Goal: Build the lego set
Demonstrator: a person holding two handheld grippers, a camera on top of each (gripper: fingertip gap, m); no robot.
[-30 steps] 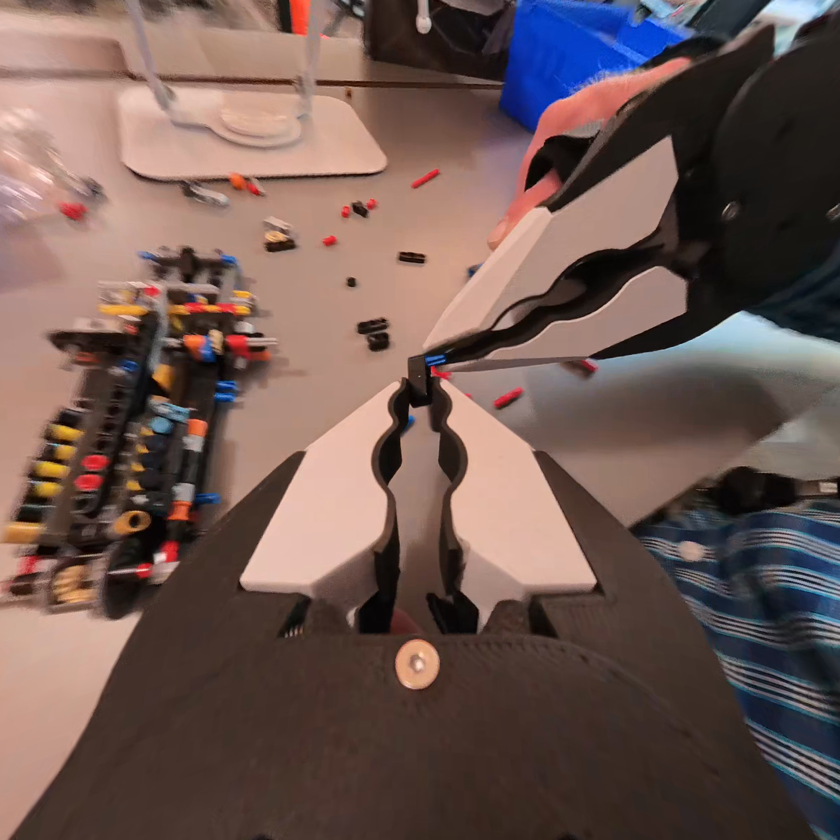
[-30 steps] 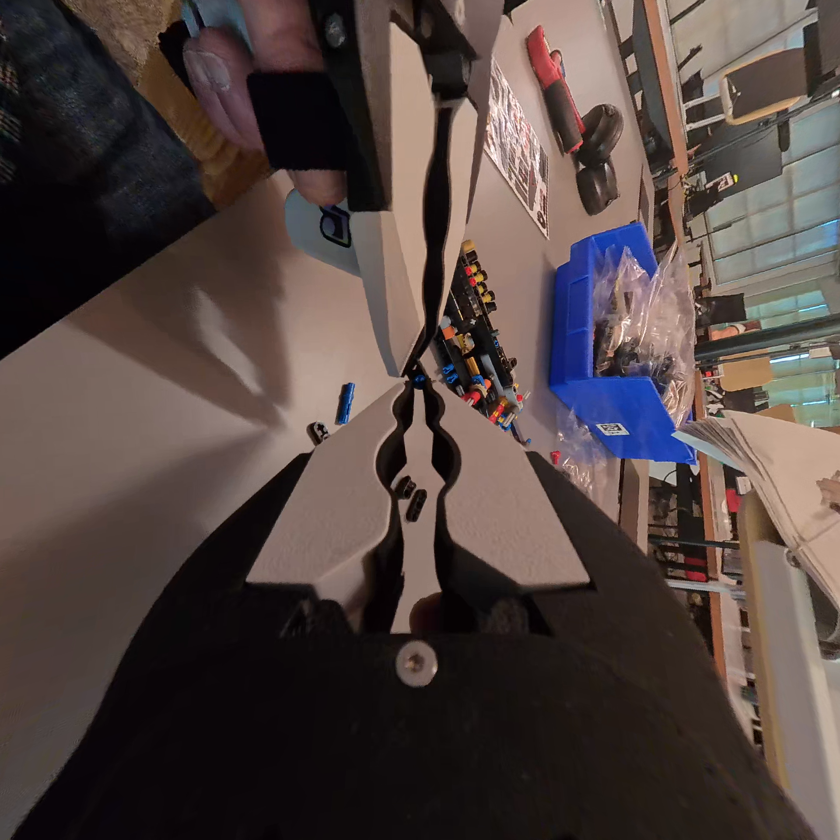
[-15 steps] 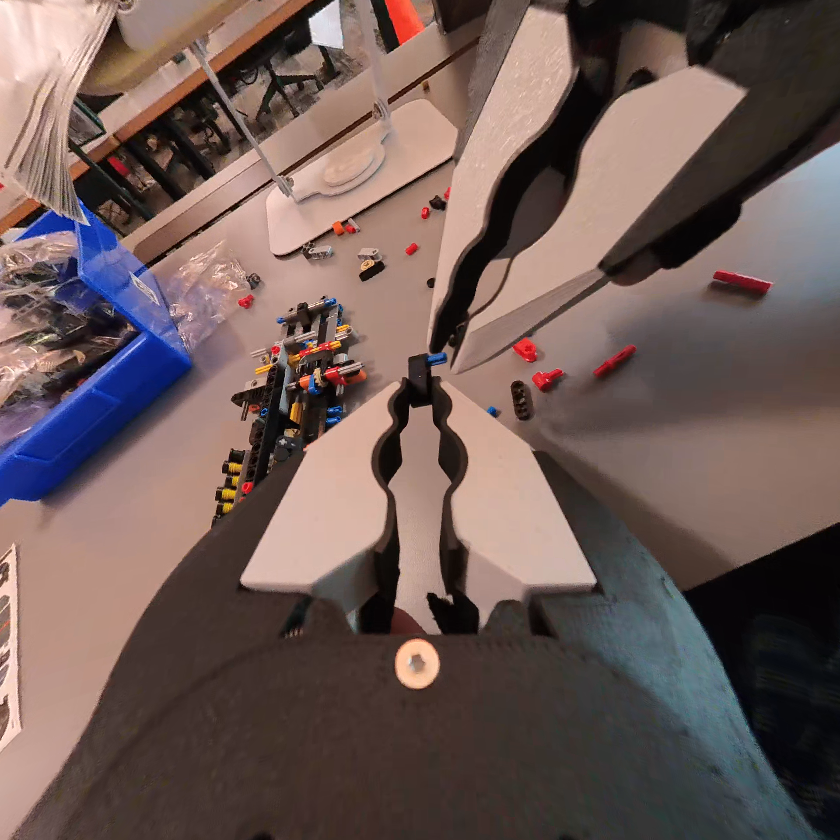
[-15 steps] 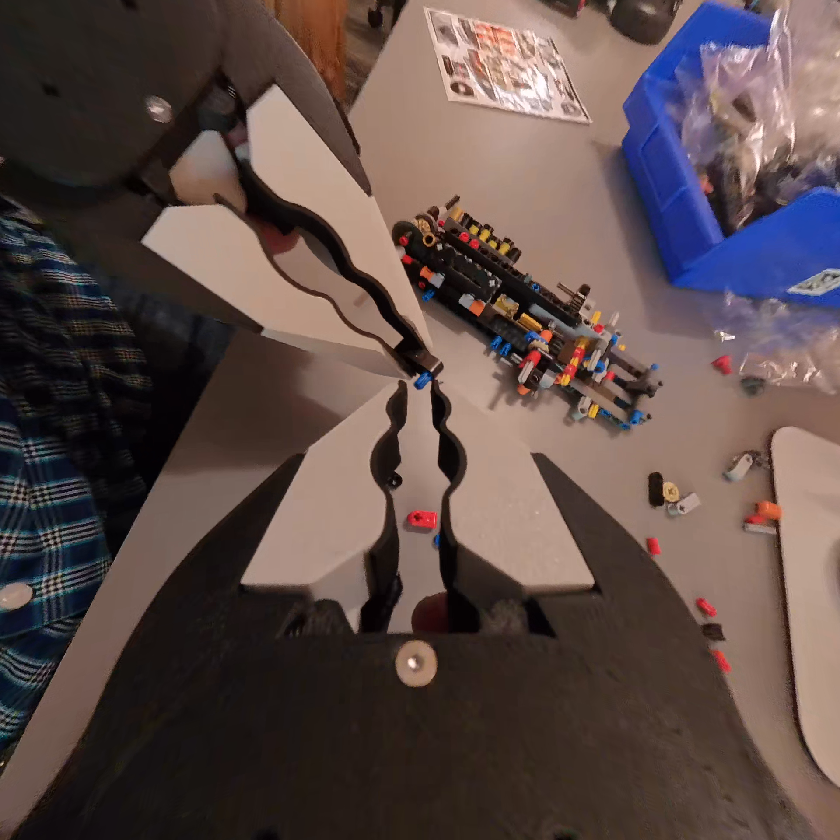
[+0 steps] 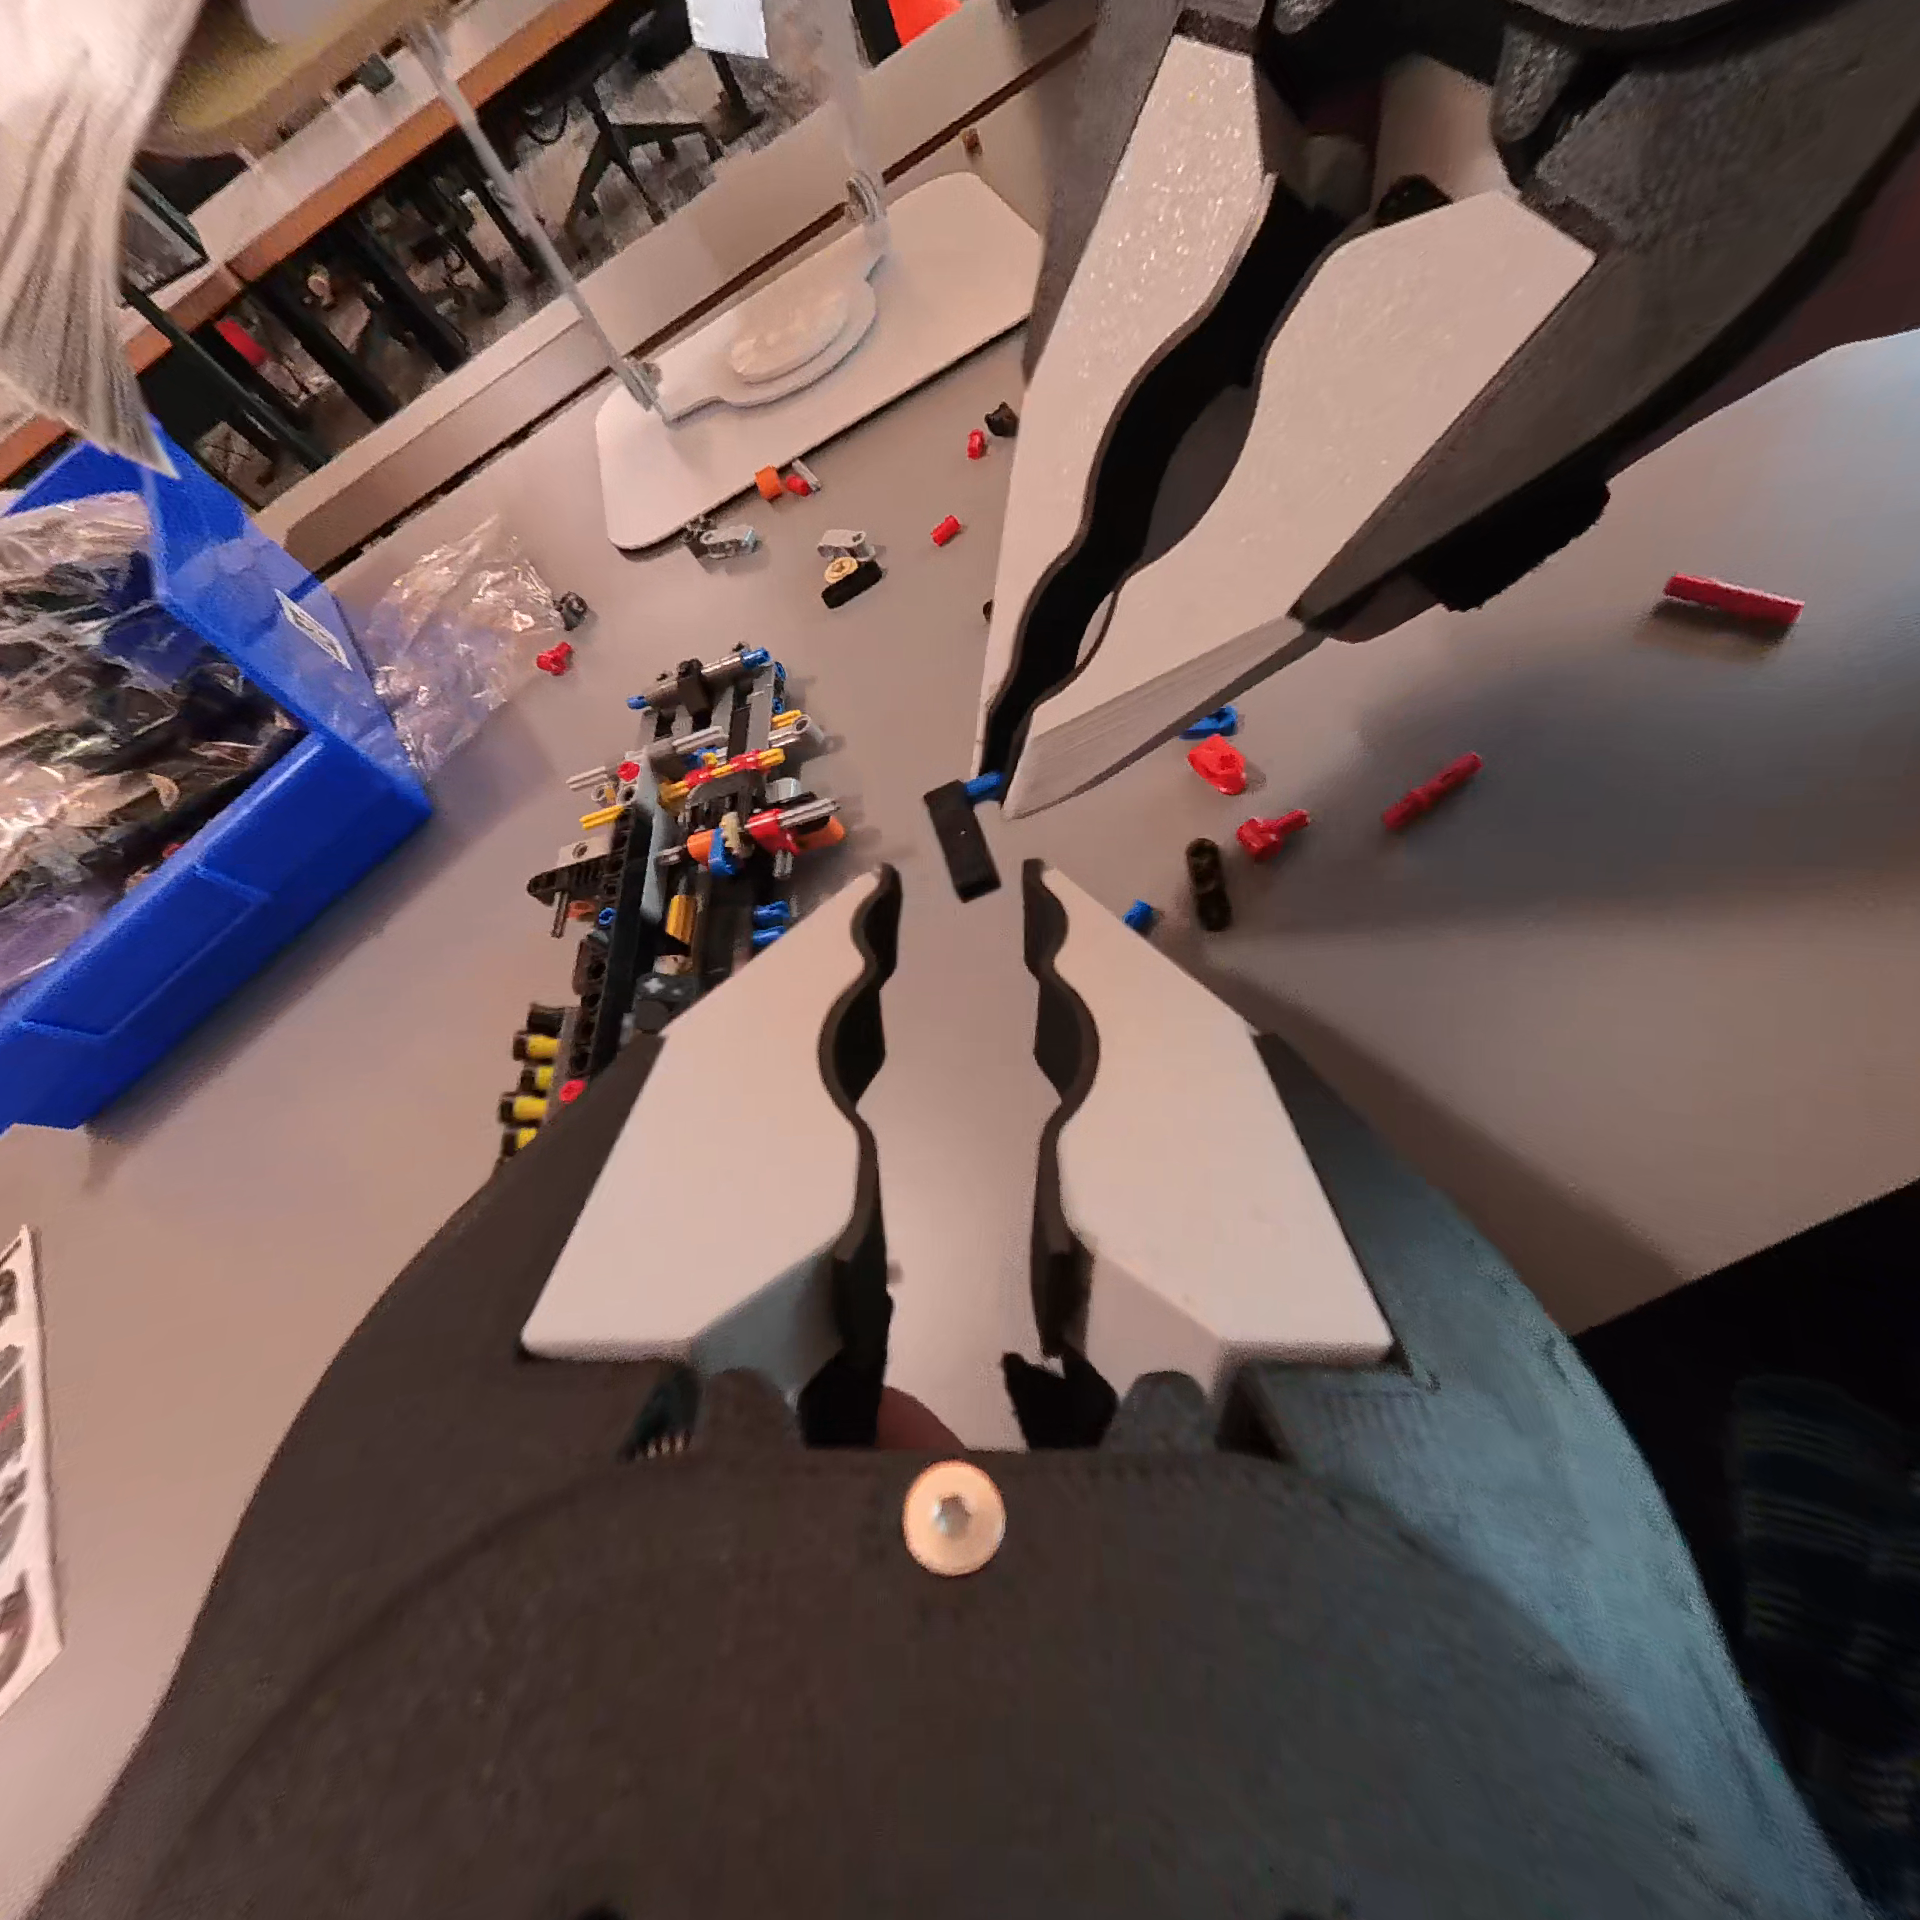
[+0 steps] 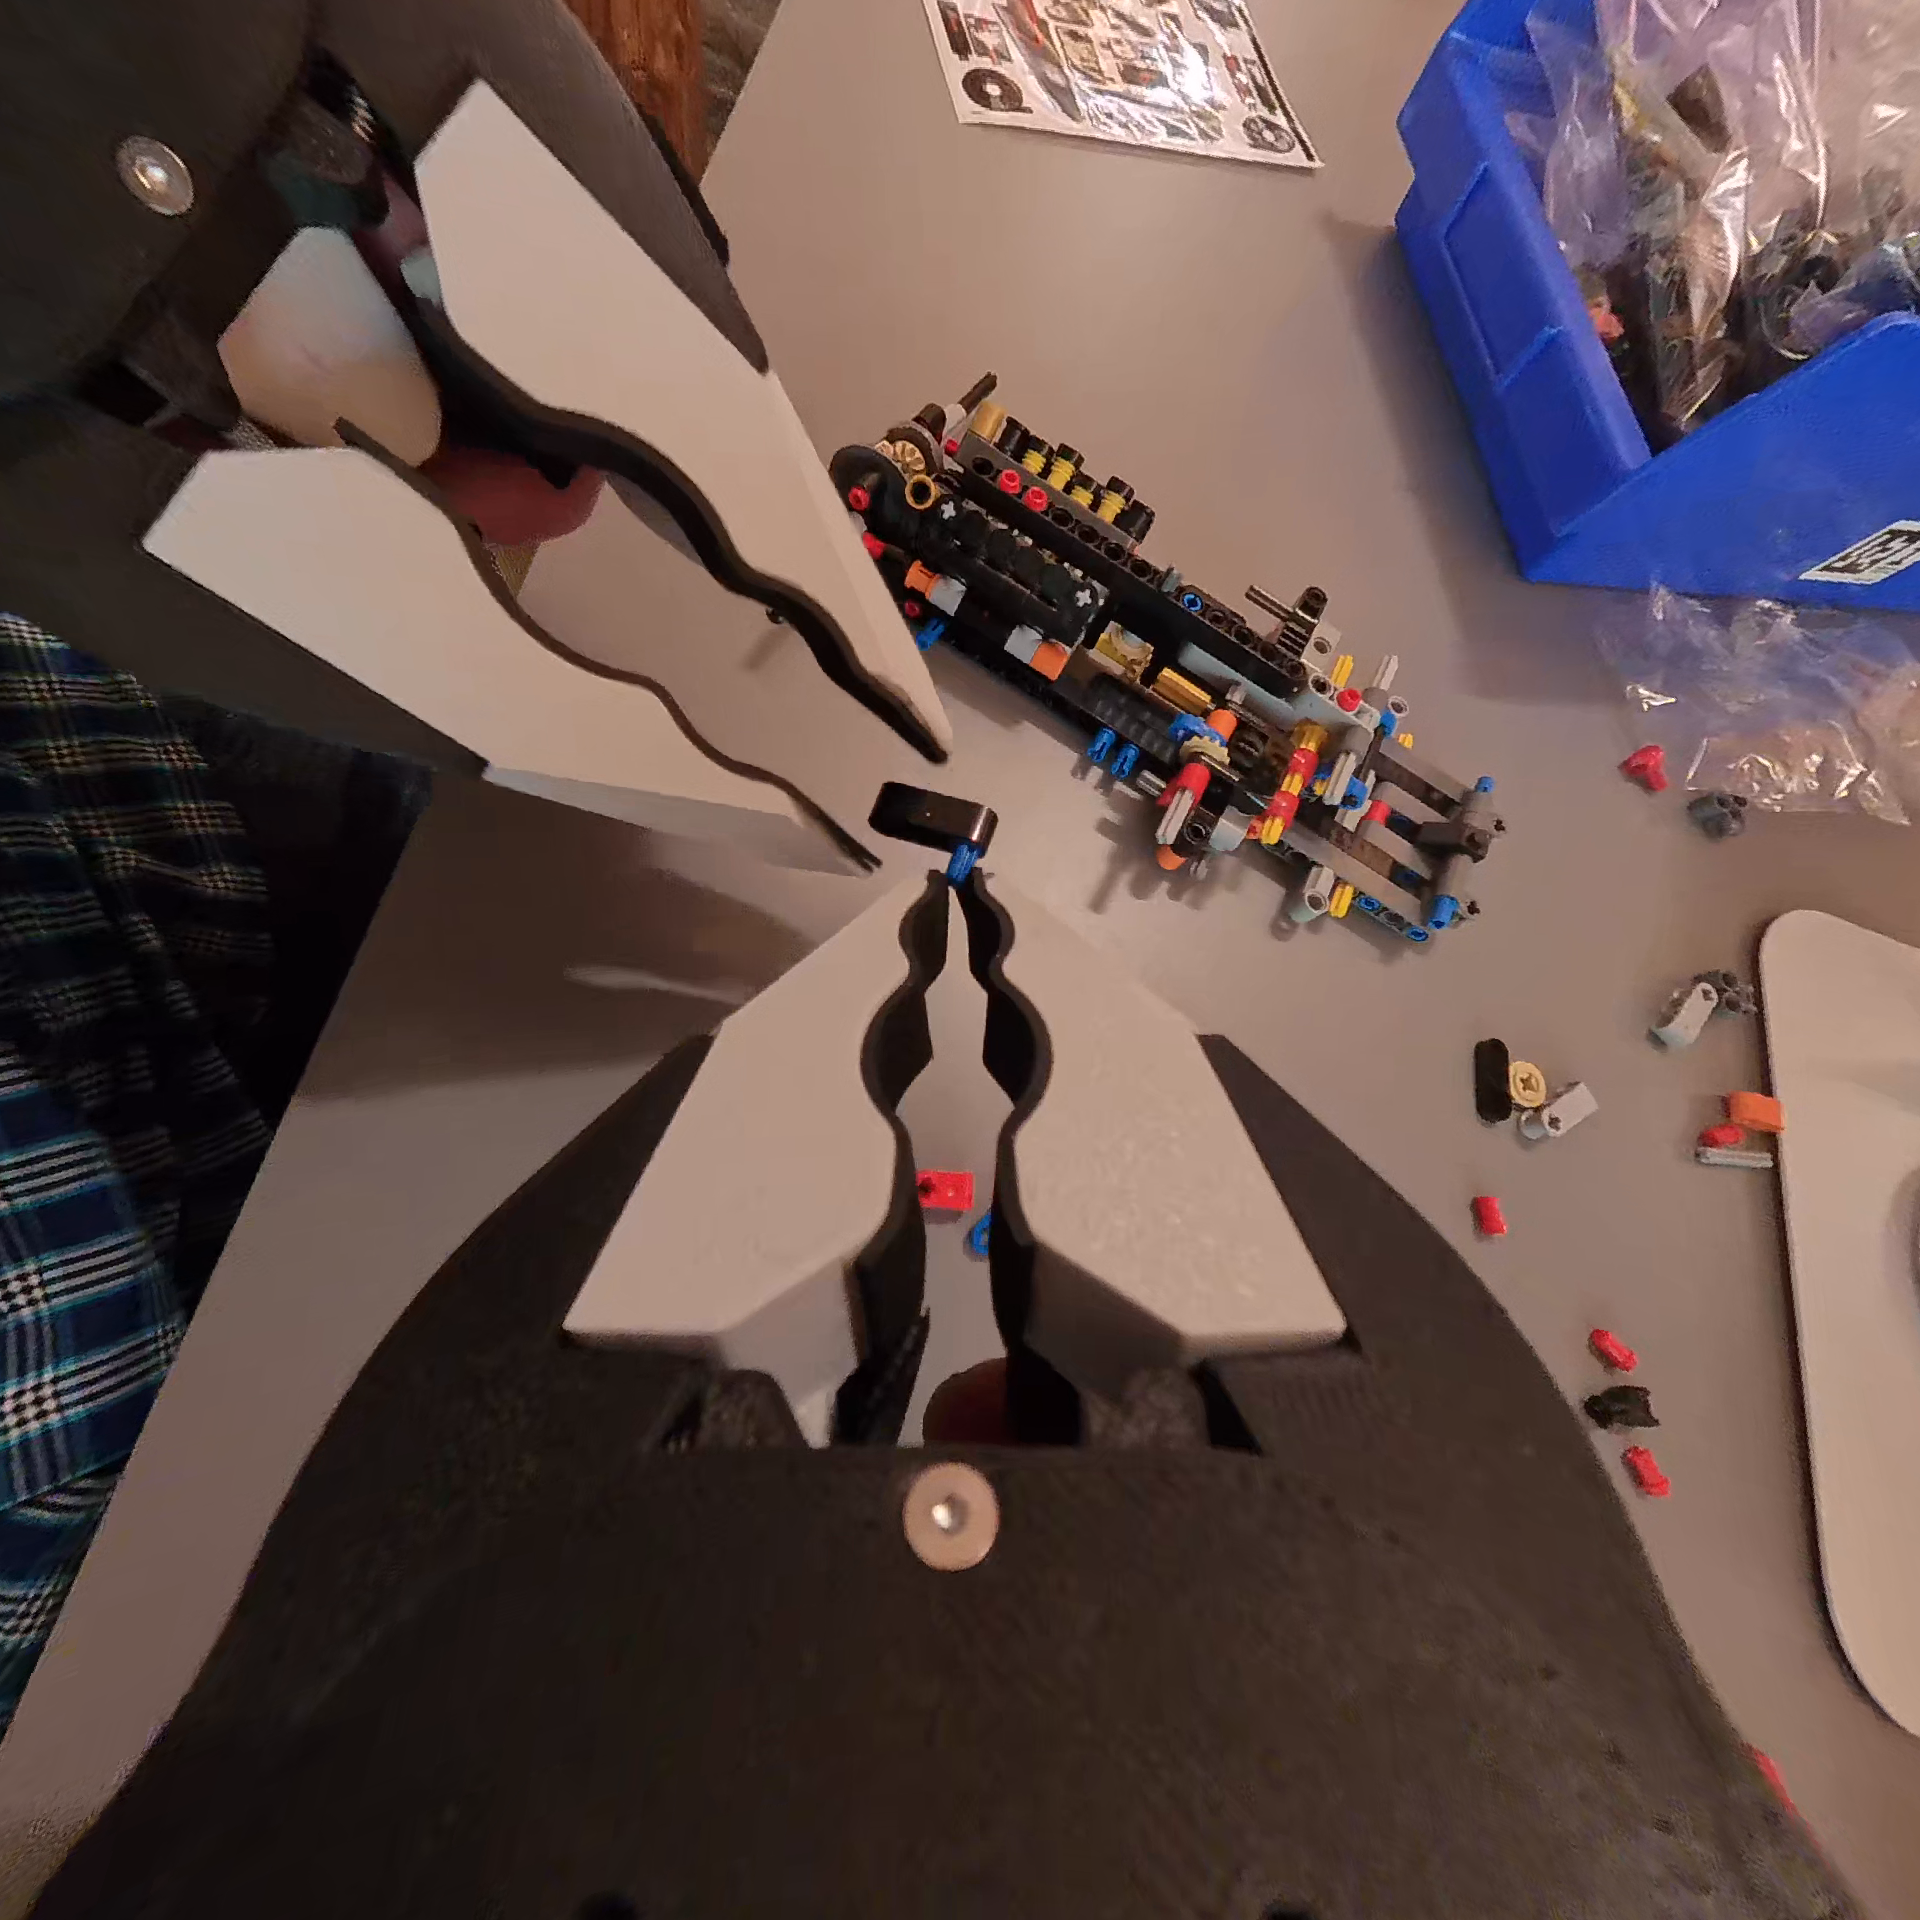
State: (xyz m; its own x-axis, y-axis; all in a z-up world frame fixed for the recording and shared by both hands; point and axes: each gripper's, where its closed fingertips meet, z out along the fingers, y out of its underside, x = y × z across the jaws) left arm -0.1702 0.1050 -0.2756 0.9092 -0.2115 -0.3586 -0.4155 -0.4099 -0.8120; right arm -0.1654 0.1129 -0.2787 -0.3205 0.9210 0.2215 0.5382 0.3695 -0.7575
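Note:
A small black lego beam (image 5: 961, 844) has a blue pin (image 5: 983, 784) stuck in one end. My right gripper (image 6: 961, 883) is shut on the blue pin (image 6: 964, 860), and the black beam (image 6: 932, 814) hangs off its tips above the table. My left gripper (image 5: 961, 881) is open, its jaws either side of the beam without touching it. In the right wrist view the left gripper (image 6: 904, 805) comes in from the upper left. In the left wrist view the right gripper (image 5: 1000, 774) comes in from the upper right. The part-built lego chassis (image 5: 707, 831) (image 6: 1174, 665) lies on the grey table.
A blue bin (image 5: 208, 831) (image 6: 1558, 416) holds plastic bags of parts beyond the chassis. A sticker sheet (image 6: 1122, 73) lies at the far table edge. A white stand base (image 5: 810, 343) (image 6: 1849, 1247) sits to the side. Loose red, black and grey pieces (image 5: 1268, 831) (image 6: 1517, 1091) are scattered around. The tips of both grippers are at nearly the same place.
My left gripper has opened and let go of the black beam. My right gripper has closed on the blue pin and now carries the beam alone.

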